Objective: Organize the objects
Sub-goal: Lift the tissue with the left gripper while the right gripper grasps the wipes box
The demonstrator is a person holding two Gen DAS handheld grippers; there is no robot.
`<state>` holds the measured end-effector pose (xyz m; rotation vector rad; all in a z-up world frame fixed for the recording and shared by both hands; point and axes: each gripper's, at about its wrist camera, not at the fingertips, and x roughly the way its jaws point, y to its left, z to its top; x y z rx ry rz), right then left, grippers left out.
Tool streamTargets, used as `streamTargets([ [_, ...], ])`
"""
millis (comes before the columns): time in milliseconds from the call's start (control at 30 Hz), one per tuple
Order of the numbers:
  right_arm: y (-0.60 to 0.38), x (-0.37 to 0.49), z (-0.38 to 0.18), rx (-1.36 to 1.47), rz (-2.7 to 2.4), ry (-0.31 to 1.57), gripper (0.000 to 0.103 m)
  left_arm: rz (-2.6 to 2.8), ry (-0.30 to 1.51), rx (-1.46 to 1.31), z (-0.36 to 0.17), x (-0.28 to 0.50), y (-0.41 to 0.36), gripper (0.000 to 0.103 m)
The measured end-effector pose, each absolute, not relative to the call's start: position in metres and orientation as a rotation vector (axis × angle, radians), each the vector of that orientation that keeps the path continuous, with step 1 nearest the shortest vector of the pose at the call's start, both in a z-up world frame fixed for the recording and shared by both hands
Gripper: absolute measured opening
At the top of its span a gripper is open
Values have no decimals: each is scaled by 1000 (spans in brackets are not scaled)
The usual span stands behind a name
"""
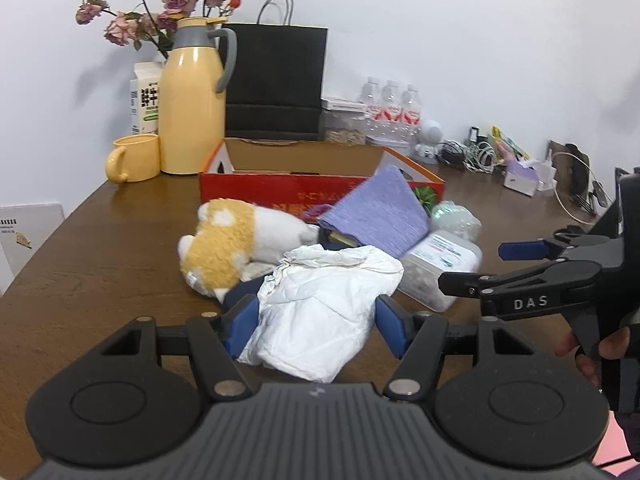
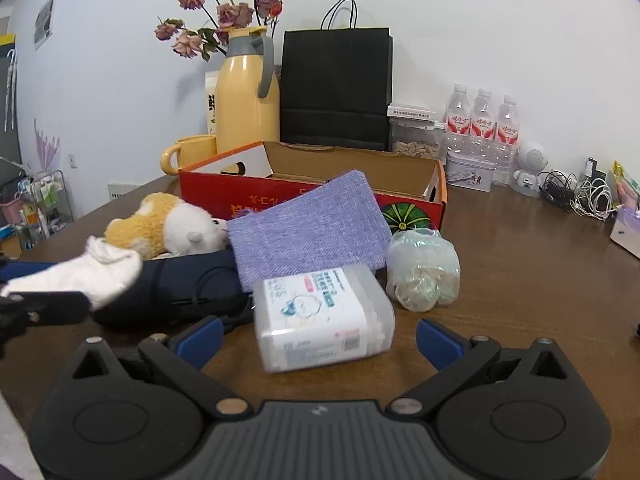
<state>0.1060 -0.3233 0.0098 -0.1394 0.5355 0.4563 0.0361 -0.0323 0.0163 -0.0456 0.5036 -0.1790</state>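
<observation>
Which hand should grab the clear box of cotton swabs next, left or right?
Right. Its tool is open with the cotton swab box lying straight ahead between its blue fingers. The left tool is already shut on the crumpled white cloth, so it isn't free.

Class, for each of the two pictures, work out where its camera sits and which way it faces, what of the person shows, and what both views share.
Left wrist view: sits on the left gripper, facing across the brown wooden table; its blue pads clamp a crumpled white cloth; the right gripper and fingers show at right.
Right wrist view: sits on the open right gripper, facing a clear plastic cotton swab box.
Shared: red cardboard box, purple cloth, yellow thermos jug.
</observation>
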Motion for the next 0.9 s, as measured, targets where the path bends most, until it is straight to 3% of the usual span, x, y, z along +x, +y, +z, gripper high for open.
streamTargets([
  [567,-311,158,-7,-141,498,616,103,-148,527,-69,11,48,-21,66],
  [733,-310,158,-6,-136,495,610,85,-150,523,-74,11,47,-21,66],
  [900,-310,155,-6,-145,476,598,84,-146,517,-74,12,46,-20,66],
])
